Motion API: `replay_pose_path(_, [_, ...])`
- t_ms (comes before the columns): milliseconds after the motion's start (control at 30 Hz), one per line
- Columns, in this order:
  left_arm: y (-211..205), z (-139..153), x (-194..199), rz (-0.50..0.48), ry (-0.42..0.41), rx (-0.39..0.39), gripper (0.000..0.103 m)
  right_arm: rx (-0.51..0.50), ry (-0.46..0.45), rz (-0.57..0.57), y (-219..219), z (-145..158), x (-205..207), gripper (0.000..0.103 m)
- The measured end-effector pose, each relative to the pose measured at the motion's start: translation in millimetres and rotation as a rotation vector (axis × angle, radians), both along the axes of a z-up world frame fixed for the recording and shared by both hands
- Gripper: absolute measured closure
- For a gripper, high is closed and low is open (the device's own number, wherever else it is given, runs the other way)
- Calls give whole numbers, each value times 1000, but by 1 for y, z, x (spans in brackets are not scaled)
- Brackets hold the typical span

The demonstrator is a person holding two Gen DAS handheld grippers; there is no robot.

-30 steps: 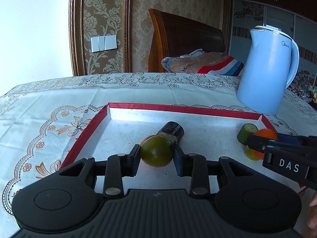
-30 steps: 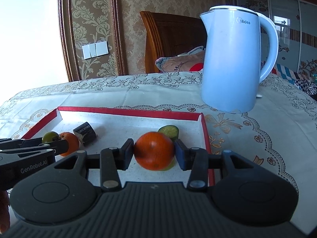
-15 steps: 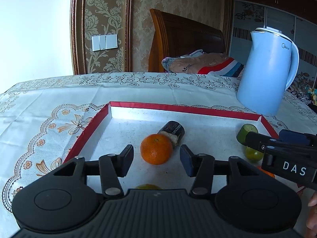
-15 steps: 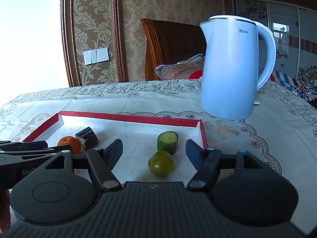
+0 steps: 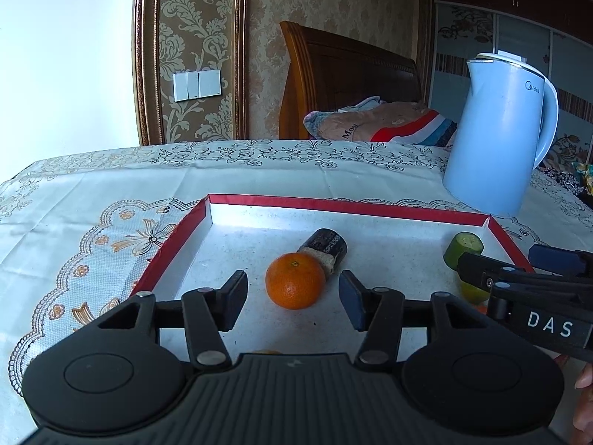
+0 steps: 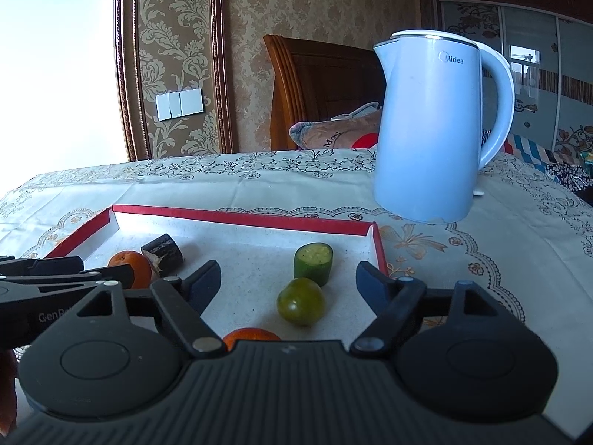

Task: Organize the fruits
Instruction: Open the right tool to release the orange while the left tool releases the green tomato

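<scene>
A red-rimmed white tray (image 5: 333, 205) (image 6: 237, 218) lies on the table. In the left wrist view an orange (image 5: 295, 280) sits in the tray just ahead of my open, empty left gripper (image 5: 292, 302), with a dark cylinder (image 5: 326, 246) behind it. A yellowish fruit (image 5: 265, 352) peeks out under that gripper. In the right wrist view a green citrus (image 6: 301, 301) and a cucumber piece (image 6: 313, 262) lie ahead of my open, empty right gripper (image 6: 287, 283). A second orange (image 6: 250, 335) peeks out below it. The first orange (image 6: 129, 261) shows at left.
A light blue electric kettle (image 5: 498, 137) (image 6: 433, 126) stands on the patterned tablecloth behind the tray's right corner. A wooden chair with a folded cloth (image 5: 378, 126) stands behind the table. The cucumber piece (image 5: 463, 250) sits by the right gripper in the left wrist view.
Both grippers opened and let go of their fruits: the left released a green-yellow fruit, the right an orange. Both pulled back and up, so the released fruits now lie under their bodies.
</scene>
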State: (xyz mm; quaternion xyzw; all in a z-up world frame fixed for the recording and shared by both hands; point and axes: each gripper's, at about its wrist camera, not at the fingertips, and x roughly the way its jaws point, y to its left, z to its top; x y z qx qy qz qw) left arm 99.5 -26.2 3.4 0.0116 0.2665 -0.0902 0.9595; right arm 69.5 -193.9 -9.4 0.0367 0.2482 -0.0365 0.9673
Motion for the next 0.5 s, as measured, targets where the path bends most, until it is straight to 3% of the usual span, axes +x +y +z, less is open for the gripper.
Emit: replay_pose_path(500, [4,-1,-7,16,-20,5,42,12,-15,-16,-5,-2,-9,7])
